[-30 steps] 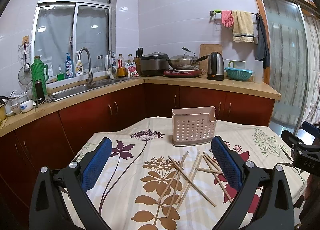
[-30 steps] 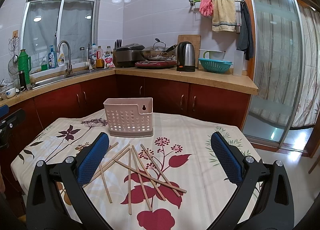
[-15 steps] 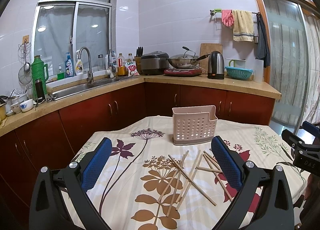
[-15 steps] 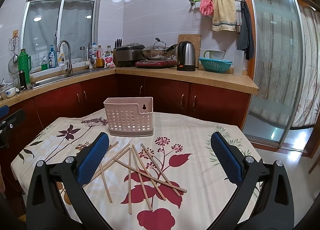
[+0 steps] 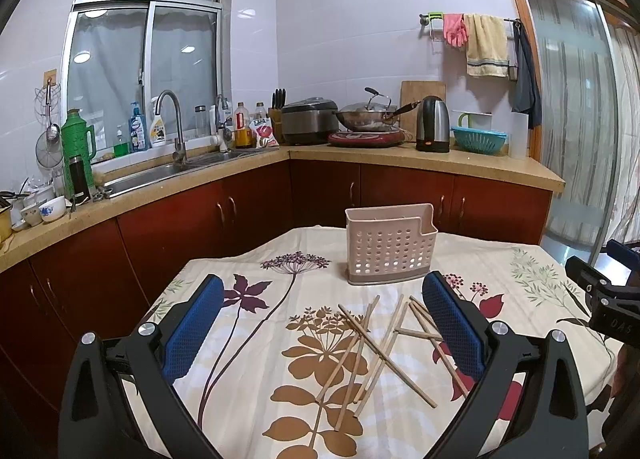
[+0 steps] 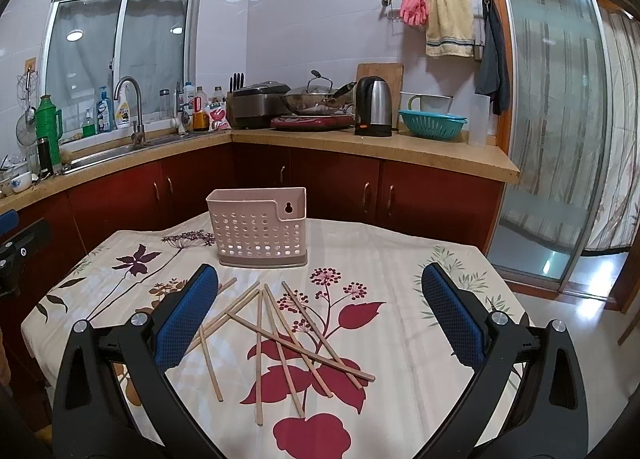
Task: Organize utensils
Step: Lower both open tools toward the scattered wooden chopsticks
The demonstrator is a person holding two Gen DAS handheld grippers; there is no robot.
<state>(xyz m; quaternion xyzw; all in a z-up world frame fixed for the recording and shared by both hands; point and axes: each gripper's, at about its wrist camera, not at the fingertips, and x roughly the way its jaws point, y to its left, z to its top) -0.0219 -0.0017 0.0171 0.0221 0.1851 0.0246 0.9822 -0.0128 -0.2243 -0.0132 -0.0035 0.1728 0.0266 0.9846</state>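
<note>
Wooden chopsticks (image 6: pixel 280 333) are scattered before the holder (image 6: pixel 258 229), nothing's gripped yet by 2 wide-open tongs, 1 should be pinched next.

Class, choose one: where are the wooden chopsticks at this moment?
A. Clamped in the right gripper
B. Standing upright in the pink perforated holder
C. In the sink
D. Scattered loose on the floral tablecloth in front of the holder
D: the chopsticks lie criss-crossed on the tablecloth, short of the holder, and both grippers are open.

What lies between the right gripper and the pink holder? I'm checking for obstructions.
Only the loose chopsticks on the tablecloth lie between the open right gripper and the holder, as the right wrist view shows.
</note>
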